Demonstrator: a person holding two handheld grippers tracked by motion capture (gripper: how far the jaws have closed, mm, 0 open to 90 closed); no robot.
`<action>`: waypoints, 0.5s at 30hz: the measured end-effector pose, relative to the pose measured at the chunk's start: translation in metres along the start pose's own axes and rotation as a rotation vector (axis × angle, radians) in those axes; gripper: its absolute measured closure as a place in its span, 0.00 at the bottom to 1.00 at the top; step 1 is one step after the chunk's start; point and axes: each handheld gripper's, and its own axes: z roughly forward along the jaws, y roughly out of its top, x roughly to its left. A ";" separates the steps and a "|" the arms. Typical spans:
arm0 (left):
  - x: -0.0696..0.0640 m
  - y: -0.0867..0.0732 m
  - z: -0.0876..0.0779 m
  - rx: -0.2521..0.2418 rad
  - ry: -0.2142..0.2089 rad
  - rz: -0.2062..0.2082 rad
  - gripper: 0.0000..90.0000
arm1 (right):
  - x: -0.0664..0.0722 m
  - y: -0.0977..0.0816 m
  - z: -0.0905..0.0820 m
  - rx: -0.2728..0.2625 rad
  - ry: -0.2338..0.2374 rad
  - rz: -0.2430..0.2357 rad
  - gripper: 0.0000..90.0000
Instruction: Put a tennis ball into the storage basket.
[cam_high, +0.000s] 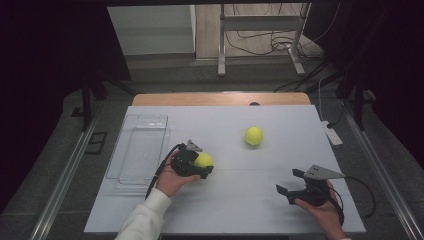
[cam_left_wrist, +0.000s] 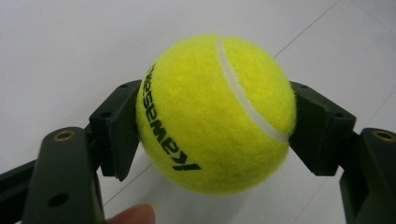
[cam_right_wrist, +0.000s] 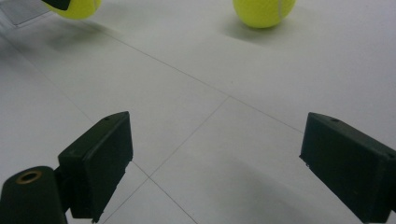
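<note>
A yellow tennis ball (cam_high: 204, 160) (cam_left_wrist: 215, 114) with black lettering sits between the jaws of my left gripper (cam_high: 202, 167) (cam_left_wrist: 215, 126). Both pads press on its sides and it hangs just above the white table (cam_high: 235, 200), left of centre. A fingertip shows at the bottom of the left gripper view. A second tennis ball (cam_high: 254, 135) (cam_right_wrist: 264, 11) rests on the table farther back, right of centre. My right gripper (cam_high: 286, 181) (cam_right_wrist: 215, 163) is held near the front right with its jaws wide apart and nothing between them. The held ball (cam_right_wrist: 77, 8) shows at the top left of the right gripper view.
A clear plastic tray (cam_high: 140, 150) lies along the table's left side, just left of my left hand. A white power strip (cam_high: 332, 134) lies off the right edge. Beyond the far edge stands a metal frame (cam_high: 260, 30) with cables on the floor.
</note>
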 end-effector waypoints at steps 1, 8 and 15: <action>0.000 -0.001 -0.001 -0.005 -0.001 0.001 0.29 | 0.000 0.000 0.000 -0.004 -0.002 0.000 0.11; -0.001 -0.005 -0.009 -0.040 -0.014 0.009 0.29 | 0.000 0.000 -0.001 -0.005 -0.005 0.008 0.11; 0.001 -0.006 -0.016 -0.066 -0.015 0.013 0.29 | -0.001 0.000 -0.001 -0.006 -0.006 0.010 0.11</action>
